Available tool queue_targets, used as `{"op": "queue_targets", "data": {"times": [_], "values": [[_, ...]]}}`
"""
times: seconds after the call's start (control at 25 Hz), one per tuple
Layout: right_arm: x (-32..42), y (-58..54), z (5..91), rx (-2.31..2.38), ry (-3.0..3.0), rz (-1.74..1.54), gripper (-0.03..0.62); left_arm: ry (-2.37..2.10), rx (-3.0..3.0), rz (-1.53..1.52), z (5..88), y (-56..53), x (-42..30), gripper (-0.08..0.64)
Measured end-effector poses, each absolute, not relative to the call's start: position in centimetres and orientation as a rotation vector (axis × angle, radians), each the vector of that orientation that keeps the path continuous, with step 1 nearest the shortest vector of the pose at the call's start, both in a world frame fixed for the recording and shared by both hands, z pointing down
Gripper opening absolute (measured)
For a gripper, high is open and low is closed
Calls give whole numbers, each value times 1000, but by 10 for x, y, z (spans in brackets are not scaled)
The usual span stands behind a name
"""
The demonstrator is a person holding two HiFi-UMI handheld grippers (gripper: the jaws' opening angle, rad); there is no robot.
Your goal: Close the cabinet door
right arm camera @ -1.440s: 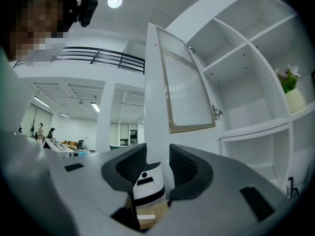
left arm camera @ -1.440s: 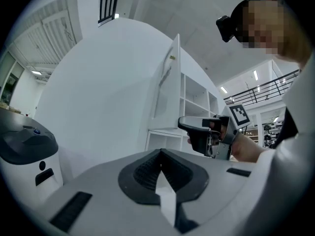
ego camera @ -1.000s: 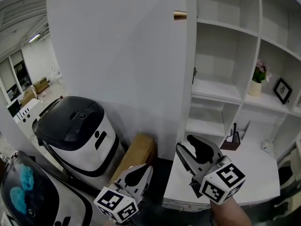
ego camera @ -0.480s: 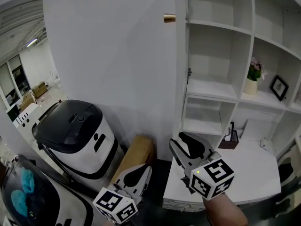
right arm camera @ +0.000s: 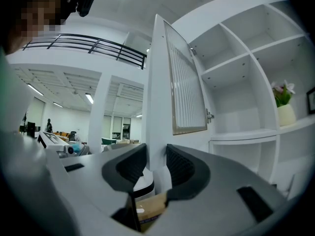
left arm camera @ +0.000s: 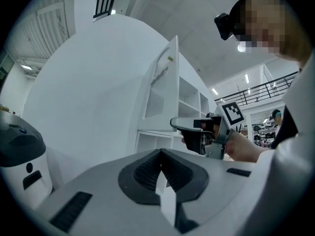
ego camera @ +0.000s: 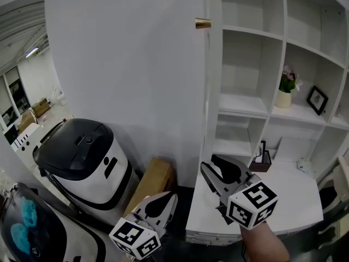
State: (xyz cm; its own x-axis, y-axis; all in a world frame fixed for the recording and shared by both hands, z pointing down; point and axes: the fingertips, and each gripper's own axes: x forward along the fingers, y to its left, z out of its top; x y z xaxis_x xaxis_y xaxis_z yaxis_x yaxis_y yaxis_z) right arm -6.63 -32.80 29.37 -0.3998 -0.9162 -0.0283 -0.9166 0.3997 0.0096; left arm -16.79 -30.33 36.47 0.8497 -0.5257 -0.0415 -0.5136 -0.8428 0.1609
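The tall white cabinet door (ego camera: pixel 136 64) stands open, with a brass knob (ego camera: pixel 203 23) near its free edge. My right gripper (ego camera: pixel 212 166) hangs low in front of that edge and points level. Its jaws are closing. In the right gripper view the door's edge (right arm camera: pixel 158 82) lines up with the gap of the right gripper (right arm camera: pixel 156 157), but the pads are not pressing on it. My left gripper (ego camera: pixel 168 197) is lower and to the left, shut on nothing. In the left gripper view the left gripper (left arm camera: pixel 160 156) shows its pads together, facing the door (left arm camera: pixel 165 87).
Open white shelves (ego camera: pixel 245 105) hold a flower vase (ego camera: pixel 283 94) and a small picture frame (ego camera: pixel 316 100). A white counter (ego camera: pixel 283 201) juts out below them. A black-topped white machine (ego camera: pixel 82 157) and a cardboard box (ego camera: pixel 155 182) stand on the floor at the left.
The right gripper's jaws have narrowed a little. Both hands stay almost where they were, and the head view has shifted slightly.
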Motion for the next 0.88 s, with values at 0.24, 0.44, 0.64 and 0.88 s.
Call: {"op": "queue_targets", "data": {"times": [0.24,0.44,0.64,0.88], "values": [[-51,-320,294,-1766,2579,25,103,-755,2897,-126,366,-299,-159,5],[-38,-313,294,-1820,2553,17,94,-725,2898,-130,366,-295,-156,5],[-21,-308,295,-1878,2510,12,83,-694,2910,-137,364,-292,-152,5],[-1,-301,296,-1936,2448,0,72,-659,2914,-131,367,-285,-143,5]]}}
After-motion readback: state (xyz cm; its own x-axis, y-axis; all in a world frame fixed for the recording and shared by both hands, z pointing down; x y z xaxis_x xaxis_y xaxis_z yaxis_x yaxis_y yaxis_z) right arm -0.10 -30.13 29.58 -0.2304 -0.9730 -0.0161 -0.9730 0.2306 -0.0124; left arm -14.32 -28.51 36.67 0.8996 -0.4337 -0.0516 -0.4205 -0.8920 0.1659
